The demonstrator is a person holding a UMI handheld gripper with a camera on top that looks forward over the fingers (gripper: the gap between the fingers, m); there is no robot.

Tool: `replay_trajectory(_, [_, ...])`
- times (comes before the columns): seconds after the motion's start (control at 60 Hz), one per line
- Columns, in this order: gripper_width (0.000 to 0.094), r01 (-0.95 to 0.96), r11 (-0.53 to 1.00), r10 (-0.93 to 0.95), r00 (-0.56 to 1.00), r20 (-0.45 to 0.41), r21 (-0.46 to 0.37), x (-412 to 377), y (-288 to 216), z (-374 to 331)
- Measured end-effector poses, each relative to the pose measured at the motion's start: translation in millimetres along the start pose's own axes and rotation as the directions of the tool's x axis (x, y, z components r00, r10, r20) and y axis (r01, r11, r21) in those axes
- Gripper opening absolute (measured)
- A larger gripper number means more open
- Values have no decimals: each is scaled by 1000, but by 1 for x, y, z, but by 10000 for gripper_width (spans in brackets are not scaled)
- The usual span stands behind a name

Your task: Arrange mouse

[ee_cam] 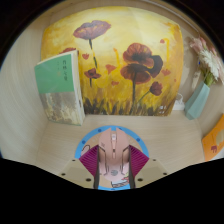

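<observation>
A pale pink mouse [113, 157] sits between my gripper's [113, 166] two fingers, over a round mat with a blue rim [93, 135] on the wooden table. Both magenta pads [90, 162] press against the mouse's sides, so the gripper is shut on it. I cannot tell whether the mouse rests on the mat or is lifted a little above it.
A green book [60, 88] stands upright at the left. A large poppy painting [120, 65] leans against the back wall. A vase with flowers [201, 85] stands at the right, and an orange object [214, 138] lies nearer on the right.
</observation>
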State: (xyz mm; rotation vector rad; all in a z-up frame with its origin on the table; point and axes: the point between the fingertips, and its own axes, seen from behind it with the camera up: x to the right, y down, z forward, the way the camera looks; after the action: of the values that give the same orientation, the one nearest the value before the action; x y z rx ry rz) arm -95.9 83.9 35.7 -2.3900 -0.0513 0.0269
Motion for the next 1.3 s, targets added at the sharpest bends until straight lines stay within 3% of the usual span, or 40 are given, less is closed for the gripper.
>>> replay_trajectory(0.283, [433, -23, 999, 22, 999, -26, -49, 4, 36, 28])
replay_trajectory(0.45, [536, -13, 998, 12, 1000, -17, -67, 3, 39, 28])
replay_trajectory(0.5, [628, -16, 997, 15, 1000, -11, -79, 3, 39, 23])
replay_trajectory(0.55, [688, -25, 998, 24, 1000, -19, -56, 5, 28, 12])
replay_trajectory(0.833, [683, -2, 988, -1, 1000, 19, 157, 7, -54, -130])
replay_trajectory(1.05, [687, 17, 968, -27, 999, 34, 252, 26, -56, -230])
replay_trajectory(1.3, [686, 7, 946, -16, 999, 27, 323, 61, -35, -297])
